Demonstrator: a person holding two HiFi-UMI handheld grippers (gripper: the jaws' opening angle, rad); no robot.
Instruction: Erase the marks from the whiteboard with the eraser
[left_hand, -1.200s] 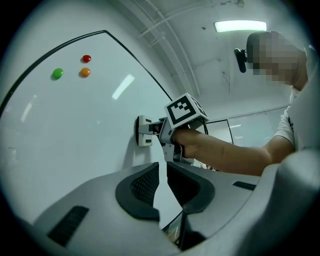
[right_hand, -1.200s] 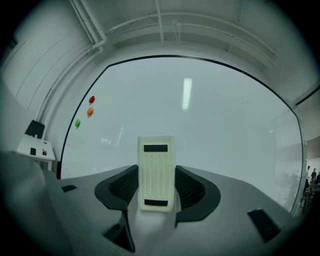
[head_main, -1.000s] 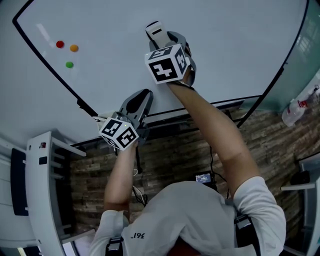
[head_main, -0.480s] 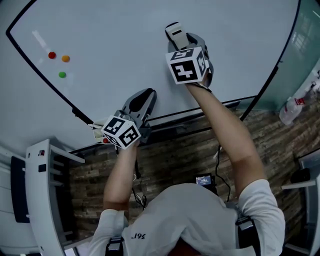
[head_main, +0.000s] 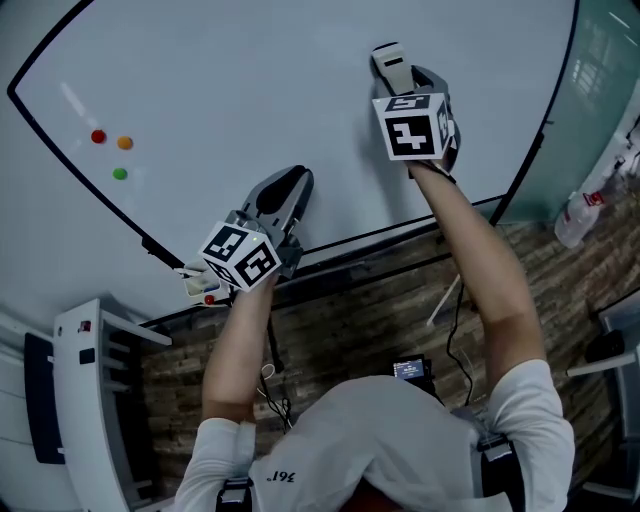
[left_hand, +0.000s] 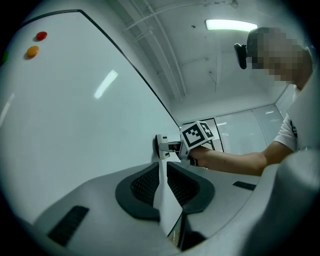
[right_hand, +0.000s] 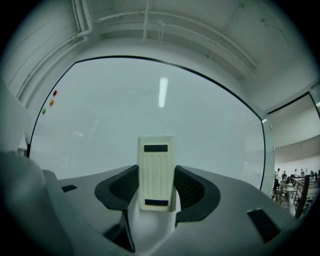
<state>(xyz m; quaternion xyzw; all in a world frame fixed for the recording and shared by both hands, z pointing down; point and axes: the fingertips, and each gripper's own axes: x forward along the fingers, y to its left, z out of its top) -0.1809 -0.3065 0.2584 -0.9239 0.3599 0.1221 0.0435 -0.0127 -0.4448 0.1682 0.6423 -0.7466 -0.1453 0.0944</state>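
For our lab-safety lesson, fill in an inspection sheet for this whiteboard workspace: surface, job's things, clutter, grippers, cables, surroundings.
Surface: whiteboard, black-framed; no marks plainly seen.
Job's things: eraser, held against the board.
Clutter: red, orange and green magnets at upper left; bottle at far right.
Grippers: right gripper shut on the eraser; left gripper shut, empty, near the lower frame.
Cables: dark cable hanging beside the right arm.
Surroundings: wood-pattern floor; white rack at left.
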